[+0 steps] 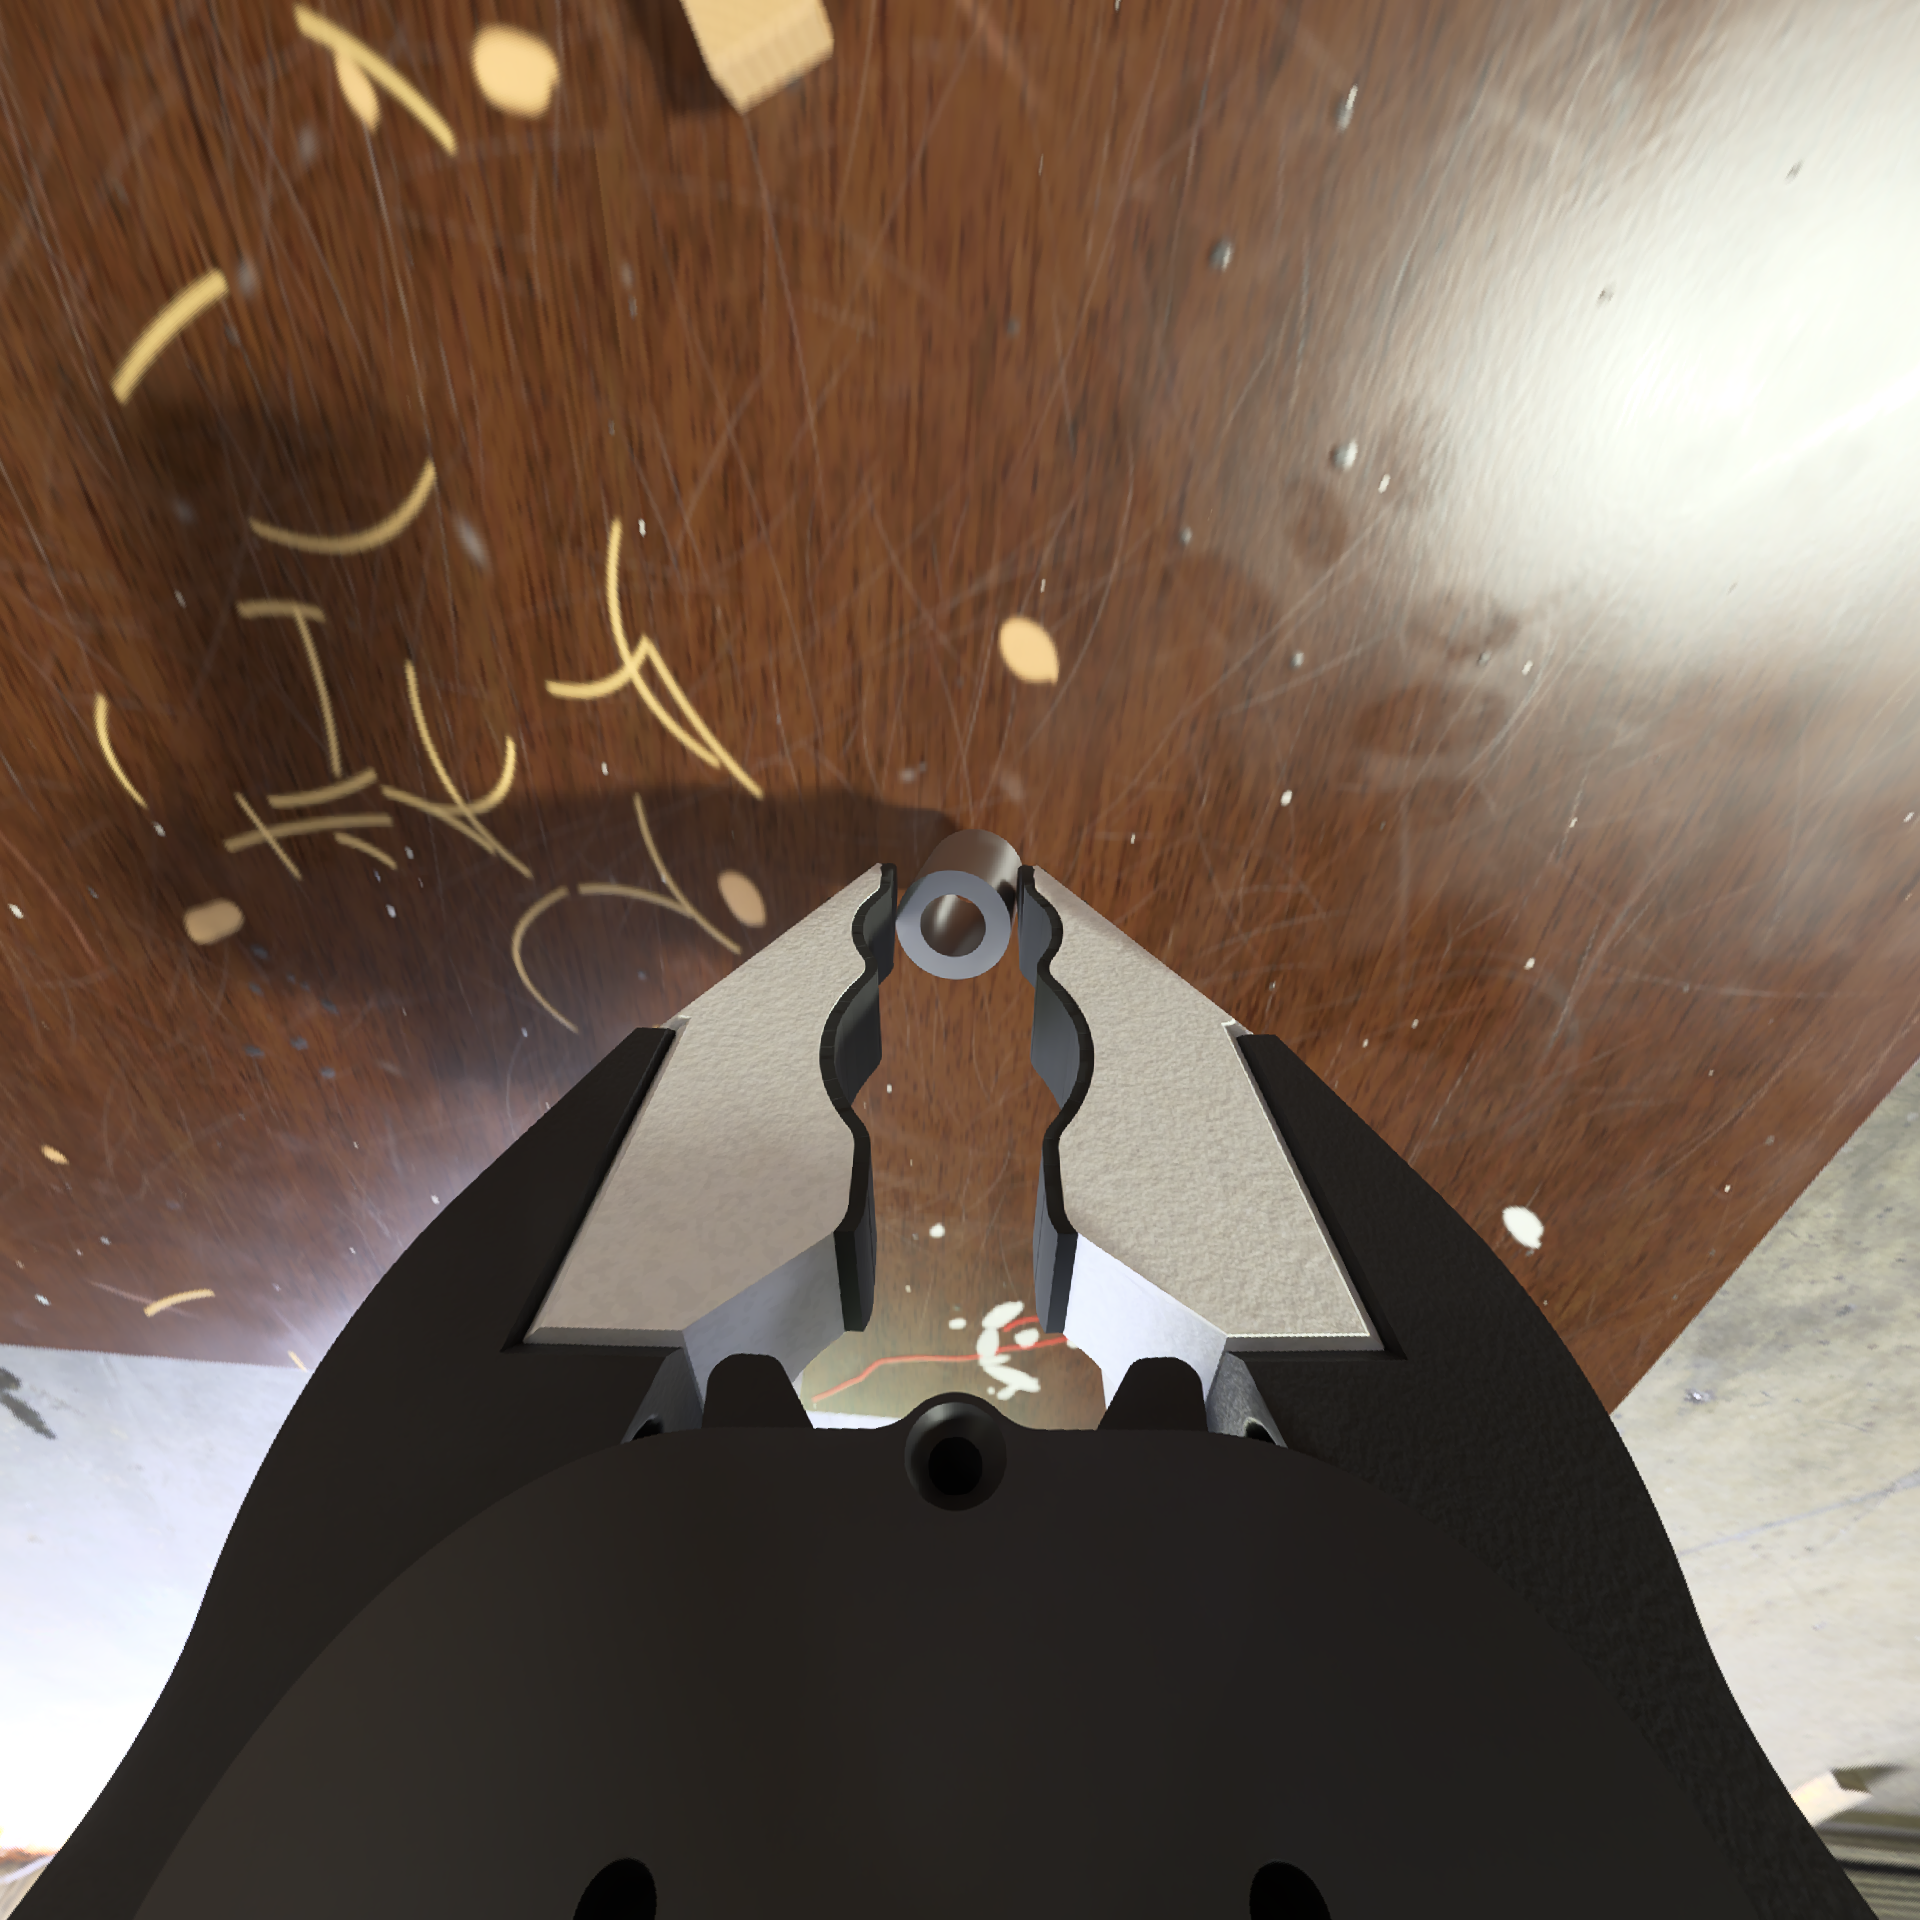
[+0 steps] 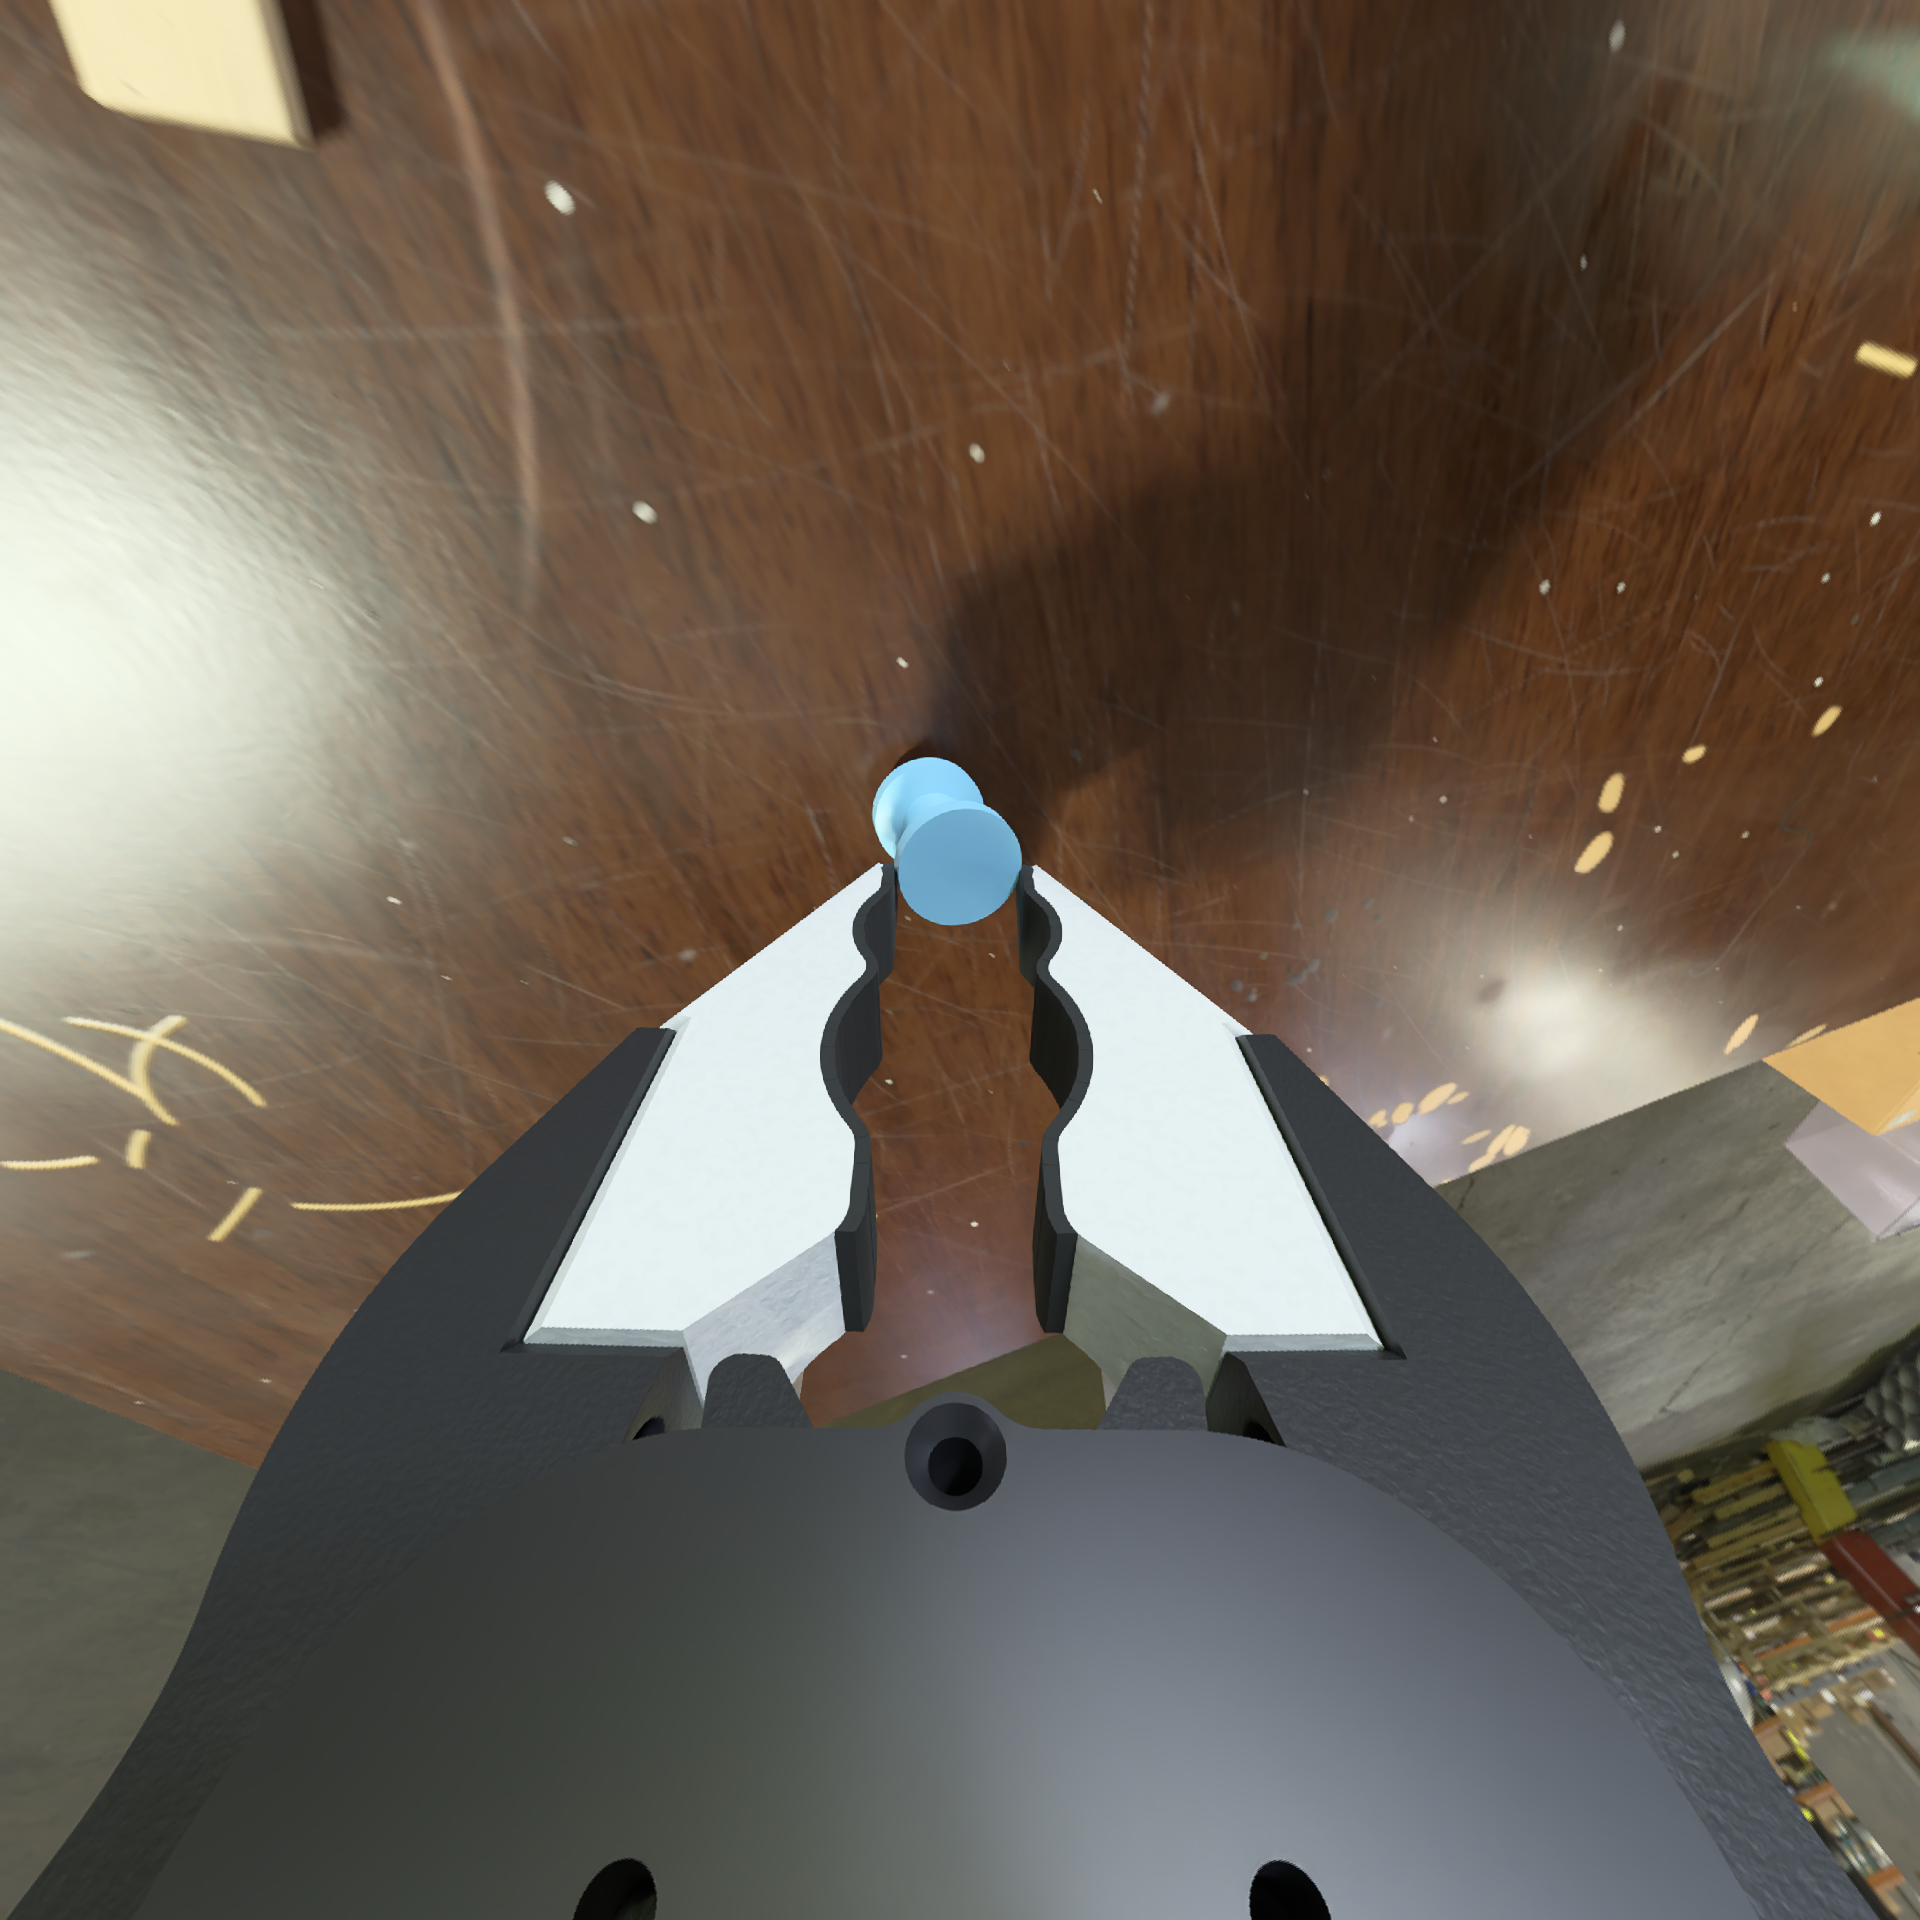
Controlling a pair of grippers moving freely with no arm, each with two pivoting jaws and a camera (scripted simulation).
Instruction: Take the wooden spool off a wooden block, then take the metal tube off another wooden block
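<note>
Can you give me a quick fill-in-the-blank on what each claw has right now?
1. The left claw grips a metal ____.
2. The spool at the right claw is coloured ____.
3. A wooden block sits at the ____ edge of the left wrist view.

Answers: tube; blue; top
</note>
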